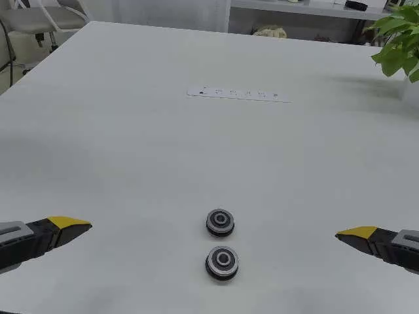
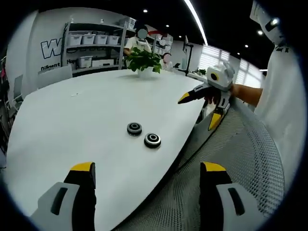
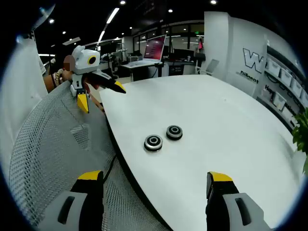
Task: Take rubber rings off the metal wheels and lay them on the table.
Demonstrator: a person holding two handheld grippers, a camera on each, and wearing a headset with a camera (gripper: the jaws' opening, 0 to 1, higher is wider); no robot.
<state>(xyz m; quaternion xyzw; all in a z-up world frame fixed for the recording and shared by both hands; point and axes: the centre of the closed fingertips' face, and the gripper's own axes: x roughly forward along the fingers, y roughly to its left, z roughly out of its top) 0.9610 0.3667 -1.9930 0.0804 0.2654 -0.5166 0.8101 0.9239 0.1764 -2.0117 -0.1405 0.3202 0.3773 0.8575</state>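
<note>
Two metal wheels lie flat on the pale surface [image 1: 131,144], hubs facing up, each with a black rubber ring [image 1: 209,264] seated round its rim. In the head view the pair sits toward 6 o'clock of the surface, close to the person's edge. The near wheel [image 1: 222,262] is just beside the far wheel [image 1: 220,222] with a narrow gap between them, and the two line up along the 12-to-6 line.

The left gripper [image 1: 82,226] hangs low at 9 o'clock of the pair, its yellow tip pointing toward 3. The right gripper [image 1: 347,232] mirrors it from 3 o'clock, pointing toward 9. Both are well apart from the wheels, and neither is plainly the nearer. Each gripper's own view shows its jaws spread wide with nothing between them, and the wheels ahead at about 12 o'clock.

Being round, the wheels offer no long axis to line up with. The axis that matters is the axle, which stands upright, so a ring would likely have to lift upward or be peeled from the side. As things lie, no ring is off yet. The coming move appears to be an inward reach from either side, one gripper perhaps steadying a wheel while the other takes its ring.
</note>
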